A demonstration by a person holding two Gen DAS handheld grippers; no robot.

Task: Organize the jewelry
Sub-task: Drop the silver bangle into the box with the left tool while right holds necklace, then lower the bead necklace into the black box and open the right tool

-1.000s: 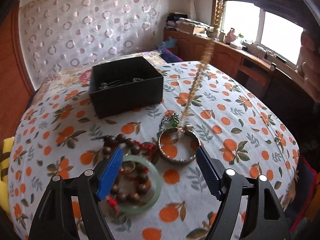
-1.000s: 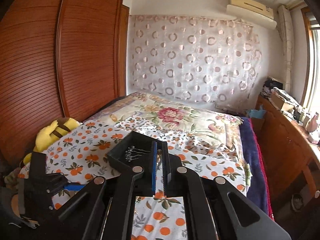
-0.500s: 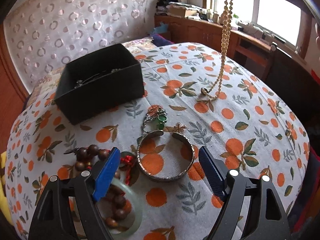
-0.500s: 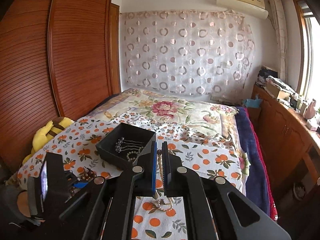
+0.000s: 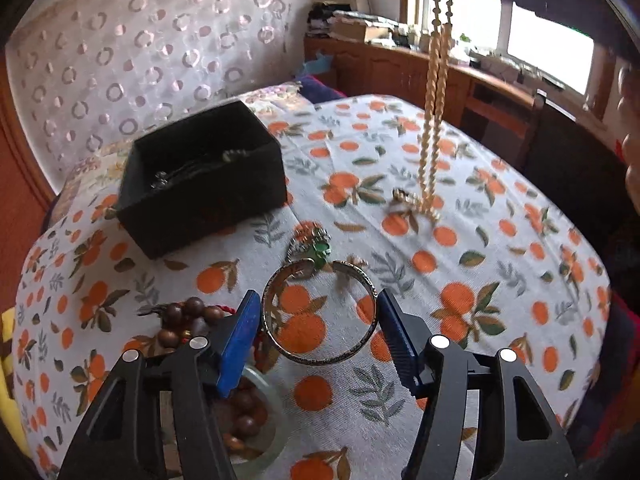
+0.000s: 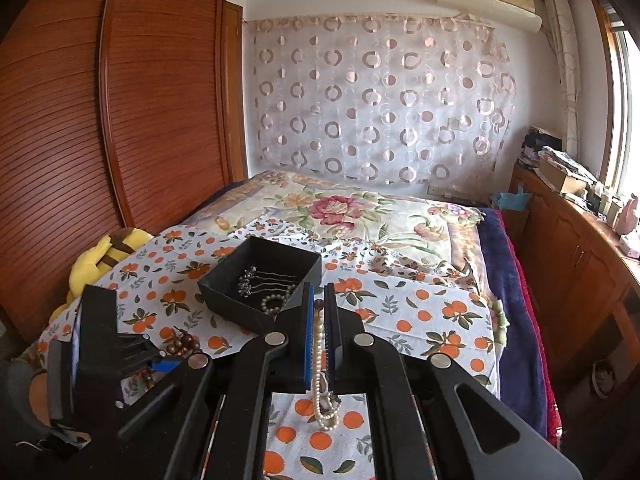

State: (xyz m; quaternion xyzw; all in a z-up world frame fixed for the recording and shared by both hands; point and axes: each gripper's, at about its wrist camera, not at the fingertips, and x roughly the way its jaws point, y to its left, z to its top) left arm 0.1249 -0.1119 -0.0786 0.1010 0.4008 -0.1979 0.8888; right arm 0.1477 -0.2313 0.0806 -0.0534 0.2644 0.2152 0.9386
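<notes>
Hanging from the pinched-shut right gripper (image 6: 317, 312): pearl necklace (image 5: 434, 120), right of black box (image 5: 204, 176). Box holds hairpins. Left gripper (image 5: 316, 344), spread wide and empty, straddles silver bangle (image 5: 320, 312); beads (image 5: 188, 320) remain.

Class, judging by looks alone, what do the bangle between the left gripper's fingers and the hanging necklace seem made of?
Bangle: apparently silvery metal, shiny, with an engraved-looking rim. Necklace: cream, glossy round beads, pearl-like; real or imitation cannot be told.

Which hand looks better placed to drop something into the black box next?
Right. Its gripper is shut on the pearl necklace, lifted beside the black box; the left gripper is open around the bangle.
</notes>
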